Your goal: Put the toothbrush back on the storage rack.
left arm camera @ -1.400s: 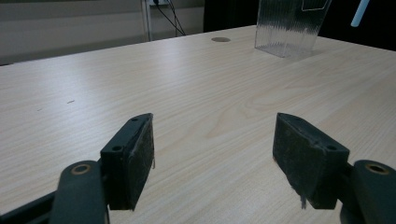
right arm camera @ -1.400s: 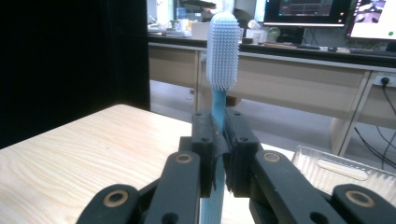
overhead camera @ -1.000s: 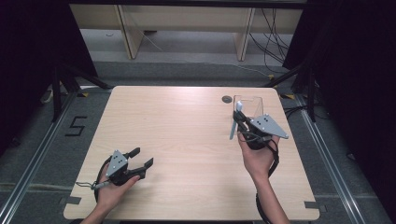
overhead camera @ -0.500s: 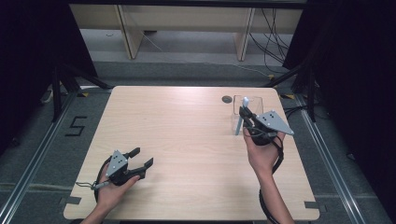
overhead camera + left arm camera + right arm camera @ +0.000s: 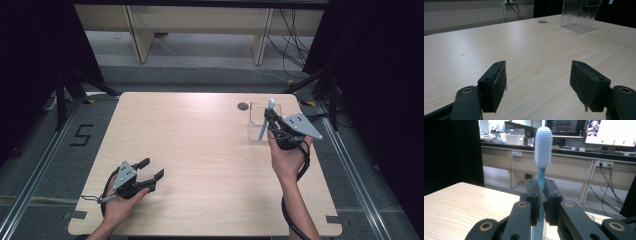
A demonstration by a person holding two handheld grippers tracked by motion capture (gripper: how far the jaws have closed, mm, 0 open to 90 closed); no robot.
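Blue toothbrush bristles, right gripper view

A pale wooden surface bears a small dark round spot near its far edge; a "5" marking sits on the grey floor beside it

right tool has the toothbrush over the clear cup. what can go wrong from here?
1. The right tool pinches the light blue toothbrush on its thin neck, just below the head; it could pivot or slip in the grip.
2. The clear ribbed plastic cup looks light and stands near the wooden table's far edge; a bump from the handle may tip it.
3. The left tool rests open and far away, so it cannot steady the cup.
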